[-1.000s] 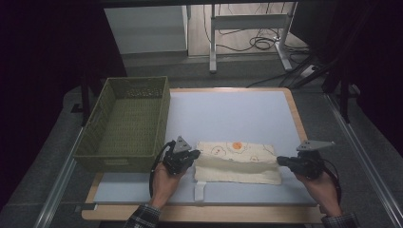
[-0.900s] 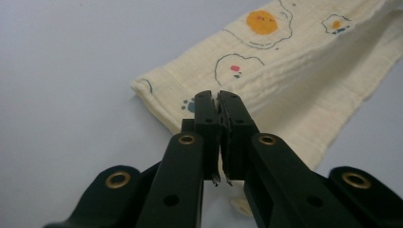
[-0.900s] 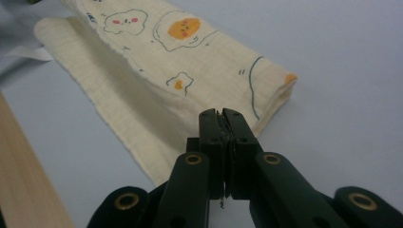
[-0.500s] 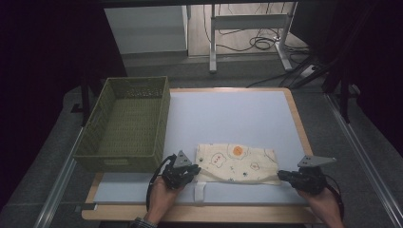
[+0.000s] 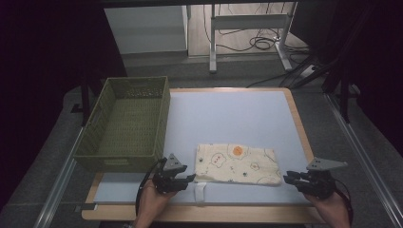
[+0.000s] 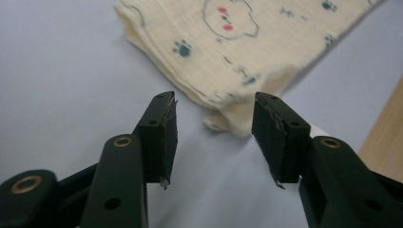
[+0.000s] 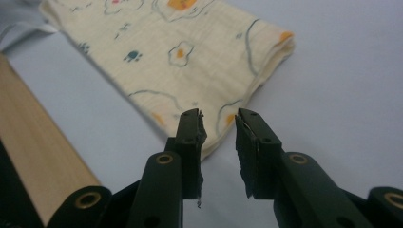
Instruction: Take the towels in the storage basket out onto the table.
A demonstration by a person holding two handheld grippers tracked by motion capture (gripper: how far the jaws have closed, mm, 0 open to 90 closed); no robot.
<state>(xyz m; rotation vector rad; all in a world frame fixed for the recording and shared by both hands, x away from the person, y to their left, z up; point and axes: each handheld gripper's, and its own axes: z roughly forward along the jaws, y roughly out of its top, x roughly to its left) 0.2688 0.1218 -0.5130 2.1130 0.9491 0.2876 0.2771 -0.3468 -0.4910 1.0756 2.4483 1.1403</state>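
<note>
A folded cream cloth (image 5: 237,164) with small printed animals and eggs lies flat on the pale blue mat (image 5: 228,114) near the front edge. My left gripper (image 5: 190,179) sits just off the cloth's near left corner. In the left gripper view the cloth (image 6: 247,38) ends in a corner just ahead of the left gripper (image 6: 214,102); the pads do not press it. My right gripper (image 5: 288,178) sits off the near right corner. In the right gripper view the cloth (image 7: 180,47) tapers to a corner just beyond the right gripper (image 7: 218,116). Both pairs of jaws have just been opening, and nothing is gripped.
A green woven basket (image 5: 126,123) stands on the left side of the table, behind my left hand. A wooden rim (image 5: 299,123) frames the mat. A small white tab (image 5: 200,192) lies at the mat's front edge between my hands.
Both hands have drawn back toward the front edge. The cloth, held at both ends a second ago, now lies flat and released. Both pairs of jaws have opened.
</note>
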